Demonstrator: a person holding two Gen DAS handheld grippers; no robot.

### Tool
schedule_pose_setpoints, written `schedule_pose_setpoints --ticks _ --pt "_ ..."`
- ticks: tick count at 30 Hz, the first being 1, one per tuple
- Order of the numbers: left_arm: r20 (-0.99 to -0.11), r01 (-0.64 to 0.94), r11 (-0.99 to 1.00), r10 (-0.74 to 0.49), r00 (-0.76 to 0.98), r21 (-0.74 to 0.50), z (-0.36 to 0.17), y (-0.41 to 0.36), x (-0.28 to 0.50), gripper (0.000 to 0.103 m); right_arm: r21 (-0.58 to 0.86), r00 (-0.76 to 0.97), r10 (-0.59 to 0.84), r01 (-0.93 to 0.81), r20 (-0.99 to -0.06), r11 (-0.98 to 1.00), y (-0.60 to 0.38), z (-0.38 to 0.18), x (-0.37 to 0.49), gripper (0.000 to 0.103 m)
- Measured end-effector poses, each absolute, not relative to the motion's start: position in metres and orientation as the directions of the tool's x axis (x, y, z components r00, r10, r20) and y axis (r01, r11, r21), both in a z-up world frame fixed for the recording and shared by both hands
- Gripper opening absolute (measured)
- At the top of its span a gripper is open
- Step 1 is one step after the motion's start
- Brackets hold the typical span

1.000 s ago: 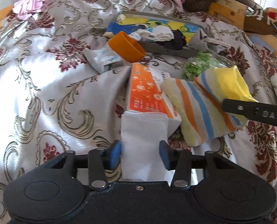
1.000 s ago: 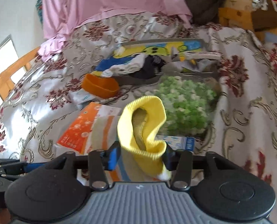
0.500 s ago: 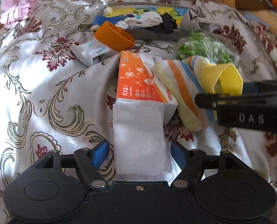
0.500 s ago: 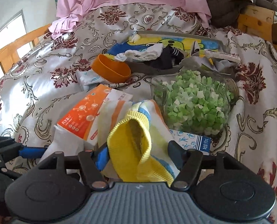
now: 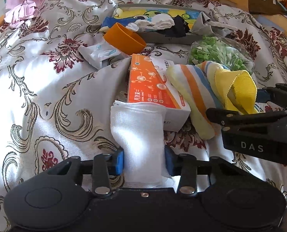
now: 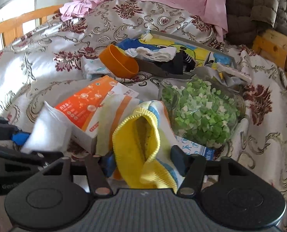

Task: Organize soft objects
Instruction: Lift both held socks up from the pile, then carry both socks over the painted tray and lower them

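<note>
White cloth (image 5: pixel 141 135) lies on the bedspread (image 5: pixel 46 89), its near end hidden under the left gripper (image 5: pixel 143 160), whose jaws are closing and touch both its sides. Striped sock (image 6: pixel 141 135) sits within the closing right gripper (image 6: pixel 143 162); its contact is unclear. An orange box (image 5: pixel 149 85) overlaps the cloth's far end. Half a second ago both jaws stood wider.

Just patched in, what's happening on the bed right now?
A person is sorting soft things on the patterned bedspread with two handheld grippers. The left gripper is closing on a white folded cloth that leans on an orange box. The right gripper is closing around the yellow cuff of a striped sock. Neither is lifted yet.
</note>
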State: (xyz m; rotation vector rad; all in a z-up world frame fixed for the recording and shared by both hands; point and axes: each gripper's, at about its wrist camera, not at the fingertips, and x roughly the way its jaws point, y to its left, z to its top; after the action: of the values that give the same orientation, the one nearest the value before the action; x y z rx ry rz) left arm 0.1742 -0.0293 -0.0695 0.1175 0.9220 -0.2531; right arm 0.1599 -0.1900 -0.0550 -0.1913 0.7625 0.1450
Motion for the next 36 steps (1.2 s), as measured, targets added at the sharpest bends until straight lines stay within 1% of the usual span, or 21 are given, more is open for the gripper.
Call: schedule_pose_setpoints --ticks 4,6,9,10,12,15,21,28,33,36 --pt "-0.790 0.267 0.964 -0.162 0.591 0.002 -0.069 -0.029 0.172 0.032 -0.143 0.717 0.040 -0.194 -0.696 0.971 -0.190 -0.055 0.159 0.049" --pt "-0.786 0.268 0.963 -0.165 0.596 0.002 -0.068 -0.029 0.172 0.026 -0.157 0.718 0.030 -0.192 -0.695 0.969 -0.190 -0.055 0.159 0.044" --pt "-0.778 0.272 0.962 -0.162 0.607 0.012 -0.066 -0.029 0.170 0.020 -0.181 0.722 0.016 -0.194 -0.691 0.964 -0.189 -0.056 0.158 0.038" --pt "-0.774 0.273 0.962 -0.161 0.612 0.016 -0.065 -0.030 0.169 0.019 -0.186 0.724 0.014 -0.196 -0.690 0.963 -0.188 -0.056 0.158 0.037" --pt "-0.768 0.277 0.960 -0.160 0.620 0.023 -0.064 -0.030 0.168 0.017 -0.187 0.725 0.015 -0.198 -0.689 0.962 -0.189 -0.055 0.158 0.030" --pt "-0.757 0.285 0.958 -0.158 0.634 0.039 -0.063 -0.031 0.166 0.017 -0.187 0.724 0.022 -0.207 -0.689 0.960 -0.188 -0.054 0.157 0.023" --pt "-0.739 0.269 0.961 -0.141 0.659 0.057 -0.058 -0.028 0.163 0.016 -0.162 0.728 0.043 -0.209 -0.684 0.964 -0.191 -0.049 0.154 0.014" --pt "-0.676 0.243 0.968 -0.140 0.723 0.060 -0.046 -0.023 0.158 0.015 -0.115 0.786 0.078 -0.187 -0.613 0.976 -0.198 -0.033 0.146 0.013" --pt "-0.628 0.231 0.969 -0.130 0.767 0.082 -0.039 -0.022 0.158 0.015 -0.114 0.829 0.086 -0.178 -0.552 0.978 -0.199 -0.025 0.143 0.013" --pt "-0.617 0.218 0.973 -0.130 0.776 0.069 -0.036 -0.019 0.160 0.016 -0.102 0.845 0.088 -0.166 -0.527 0.981 -0.201 -0.021 0.141 0.013"
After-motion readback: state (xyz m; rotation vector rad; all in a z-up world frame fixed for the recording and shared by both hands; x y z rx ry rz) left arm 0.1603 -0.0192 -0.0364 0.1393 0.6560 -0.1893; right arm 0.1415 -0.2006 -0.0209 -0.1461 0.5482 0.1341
